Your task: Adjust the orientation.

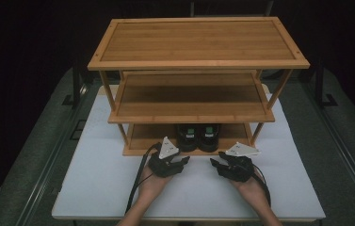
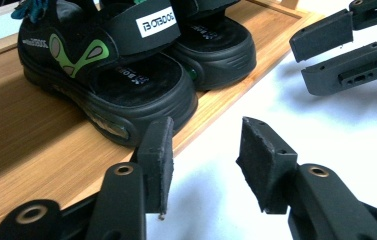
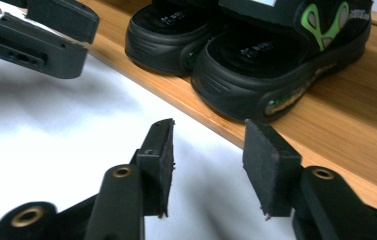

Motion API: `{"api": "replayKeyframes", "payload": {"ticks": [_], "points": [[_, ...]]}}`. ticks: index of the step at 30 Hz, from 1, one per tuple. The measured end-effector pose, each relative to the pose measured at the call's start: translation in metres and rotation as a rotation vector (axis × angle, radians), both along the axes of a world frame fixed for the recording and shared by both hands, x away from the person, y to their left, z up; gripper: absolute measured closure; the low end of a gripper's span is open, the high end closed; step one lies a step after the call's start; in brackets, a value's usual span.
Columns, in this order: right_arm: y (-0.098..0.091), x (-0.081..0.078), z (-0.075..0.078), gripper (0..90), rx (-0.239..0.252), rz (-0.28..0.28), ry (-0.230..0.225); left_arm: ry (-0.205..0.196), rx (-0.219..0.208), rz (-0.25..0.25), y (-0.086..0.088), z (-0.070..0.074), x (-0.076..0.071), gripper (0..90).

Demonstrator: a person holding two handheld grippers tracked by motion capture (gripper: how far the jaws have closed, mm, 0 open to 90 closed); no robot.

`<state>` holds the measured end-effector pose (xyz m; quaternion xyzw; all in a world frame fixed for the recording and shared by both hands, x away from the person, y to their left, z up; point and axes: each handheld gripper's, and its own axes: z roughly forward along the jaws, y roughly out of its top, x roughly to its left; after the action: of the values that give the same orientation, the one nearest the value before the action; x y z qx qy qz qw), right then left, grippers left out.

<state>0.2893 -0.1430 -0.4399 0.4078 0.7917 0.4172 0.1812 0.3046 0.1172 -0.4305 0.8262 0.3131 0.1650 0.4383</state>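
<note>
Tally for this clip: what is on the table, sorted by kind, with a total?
Black sandals with green markings: 2 (one, the other), side by side on the rack's bottom shelf
Three-tier wooden shoe rack: 1
Handheld tools: 2 (left tool, right tool), both open with nothing between their jaws
Total: 5

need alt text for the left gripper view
A pair of black sandals sits on the bottom wooden shelf of a rack. In front, the left gripper has its jaws open over the white table, with nothing between them.
</note>
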Motion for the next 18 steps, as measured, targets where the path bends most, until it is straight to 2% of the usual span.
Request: {"api": "replayKeyframes", "payload": {"ticks": [6, 11, 15, 18], "points": [[-0.009, -0.003, -0.001, 49.5, 0.012, 0.001, 0.006, 0.007, 0.000, -0.029, 0.001, 0.002, -0.005, 51.9], [-0.016, -0.006, -0.003, 46.1, 0.019, 0.003, 0.019, 0.004, -0.006, -0.029, 0.004, 0.004, -0.010, 48.0], [-0.021, -0.009, -0.004, 44.8, 0.029, 0.005, 0.025, 0.004, 0.012, -0.033, 0.010, 0.004, -0.012, 45.9], [-0.024, -0.010, -0.004, 43.8, 0.038, 0.003, 0.026, 0.004, 0.007, -0.030, 0.015, 0.004, -0.013, 44.5]]}}
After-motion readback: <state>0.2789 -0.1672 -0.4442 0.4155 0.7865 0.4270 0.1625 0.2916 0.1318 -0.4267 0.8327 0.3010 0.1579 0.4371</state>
